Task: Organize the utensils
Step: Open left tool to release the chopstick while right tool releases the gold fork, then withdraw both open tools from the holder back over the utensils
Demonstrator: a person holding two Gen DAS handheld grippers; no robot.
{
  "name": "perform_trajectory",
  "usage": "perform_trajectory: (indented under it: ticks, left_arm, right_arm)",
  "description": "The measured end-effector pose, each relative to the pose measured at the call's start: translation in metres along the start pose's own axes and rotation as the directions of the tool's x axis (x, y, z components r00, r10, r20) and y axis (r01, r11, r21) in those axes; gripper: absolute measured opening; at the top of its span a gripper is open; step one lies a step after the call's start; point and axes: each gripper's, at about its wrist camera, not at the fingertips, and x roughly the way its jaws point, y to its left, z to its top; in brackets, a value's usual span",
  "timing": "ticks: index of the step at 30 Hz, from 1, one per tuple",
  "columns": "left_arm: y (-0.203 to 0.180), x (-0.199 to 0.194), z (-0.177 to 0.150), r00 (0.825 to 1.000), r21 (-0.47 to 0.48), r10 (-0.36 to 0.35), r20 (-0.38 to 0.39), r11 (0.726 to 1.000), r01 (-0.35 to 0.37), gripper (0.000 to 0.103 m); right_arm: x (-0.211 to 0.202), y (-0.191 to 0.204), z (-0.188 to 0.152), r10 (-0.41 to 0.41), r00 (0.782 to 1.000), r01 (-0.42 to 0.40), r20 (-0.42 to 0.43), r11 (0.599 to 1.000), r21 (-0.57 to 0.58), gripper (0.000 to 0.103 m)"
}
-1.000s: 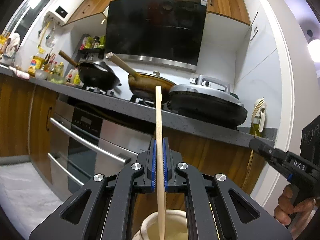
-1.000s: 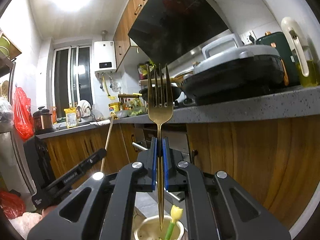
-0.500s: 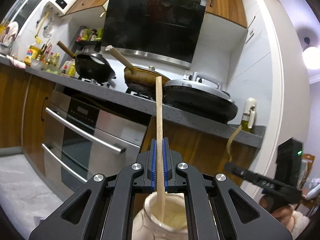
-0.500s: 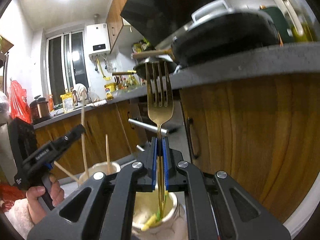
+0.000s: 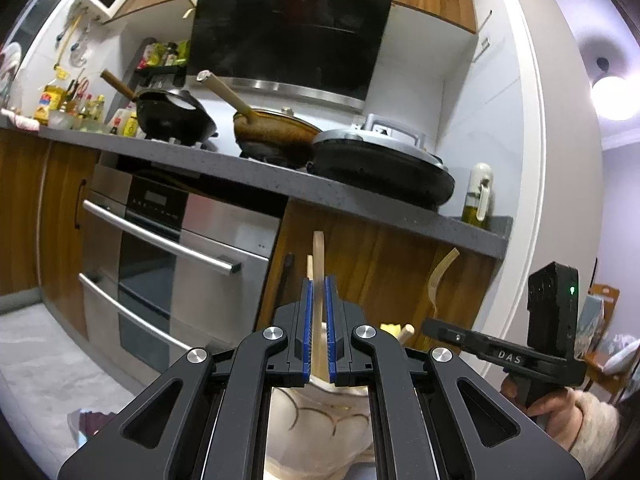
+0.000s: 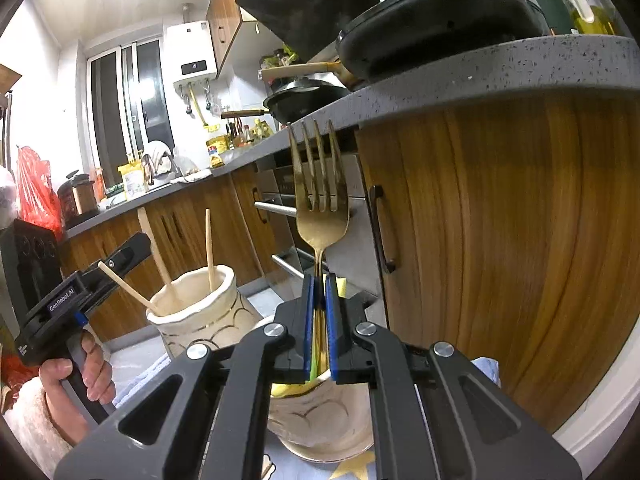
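Observation:
My left gripper (image 5: 318,282) is shut on a flat wooden stick (image 5: 318,252) that stands upright, its lower end inside a cream ceramic jar (image 5: 320,420). The right wrist view shows that jar (image 6: 196,304) with two more wooden sticks (image 6: 208,248) in it, and my left gripper (image 6: 138,246) beside its rim. My right gripper (image 6: 320,280) is shut on the handle of a gold fork (image 6: 320,200), tines up. The handle reaches down into a second cream jar (image 6: 320,416), which also holds a green and yellow utensil. The left wrist view shows the fork (image 5: 442,276) and right gripper (image 5: 434,326) at right.
A grey counter edge (image 6: 480,76) overhangs wooden cabinet doors (image 6: 500,260) close on the right. Pans (image 5: 276,132) and a lidded cooker (image 5: 384,160) sit on the counter above a steel oven (image 5: 180,248). A hand (image 6: 76,380) grips the left tool. The jars stand on a pale cloth.
Both grippers have sunk. The wooden stick went deeper into its jar, and the fork's handle dropped into the second jar. Both views now sit below the counter edge.

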Motion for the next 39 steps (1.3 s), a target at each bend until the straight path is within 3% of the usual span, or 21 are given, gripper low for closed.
perform_trajectory:
  ticks: [11,22,24,25,28,34,35,37,39]
  left_arm:
    - [-0.002,0.003,-0.003,1.000,0.016,0.007,-0.012,1.000,-0.007,0.007]
    - [-0.002,0.001,-0.003,0.999,0.028,0.040,0.005,0.999,-0.041,0.028]
    - [-0.003,0.001,-0.003,0.998,0.034,0.057,0.012,0.998,-0.058,0.036]
    - [-0.003,0.000,-0.003,0.998,0.036,0.064,0.015,0.997,-0.064,0.039]
    - [-0.002,-0.001,-0.002,0.996,0.038,0.081,0.023,0.996,-0.082,0.041]
    - [-0.003,-0.004,-0.003,0.991,0.053,0.126,0.034,0.990,-0.128,0.051]
    - [-0.004,-0.006,-0.004,0.989,0.059,0.140,0.037,0.988,-0.142,0.053]
    - [-0.008,-0.010,-0.005,0.983,0.070,0.176,0.047,0.981,-0.179,0.065]
    - [-0.010,-0.015,-0.007,0.977,0.081,0.204,0.057,0.975,-0.208,0.070]
  right_arm:
    - [0.002,-0.001,-0.001,-0.006,1.000,0.006,-0.001,1.000,0.000,0.006]
    - [0.005,-0.003,0.000,-0.033,0.999,0.033,-0.004,0.999,0.014,0.007]
    - [0.005,-0.004,0.001,-0.033,0.999,0.033,-0.004,0.999,0.020,0.013]
    - [0.005,-0.004,0.001,-0.031,1.000,0.031,-0.003,0.999,0.022,0.021]
    - [0.003,-0.003,0.000,-0.028,1.000,0.028,0.002,0.999,0.018,0.024]
    - [-0.002,-0.002,0.001,-0.026,1.000,0.026,0.010,0.999,0.021,0.040]
    - [-0.005,-0.002,0.001,-0.030,0.999,0.030,0.011,0.999,0.021,0.046]
    - [-0.010,-0.001,-0.001,-0.037,0.999,0.037,0.014,0.999,0.019,0.057]
    - [-0.017,0.002,-0.004,-0.048,0.999,0.048,0.017,0.999,0.013,0.062]
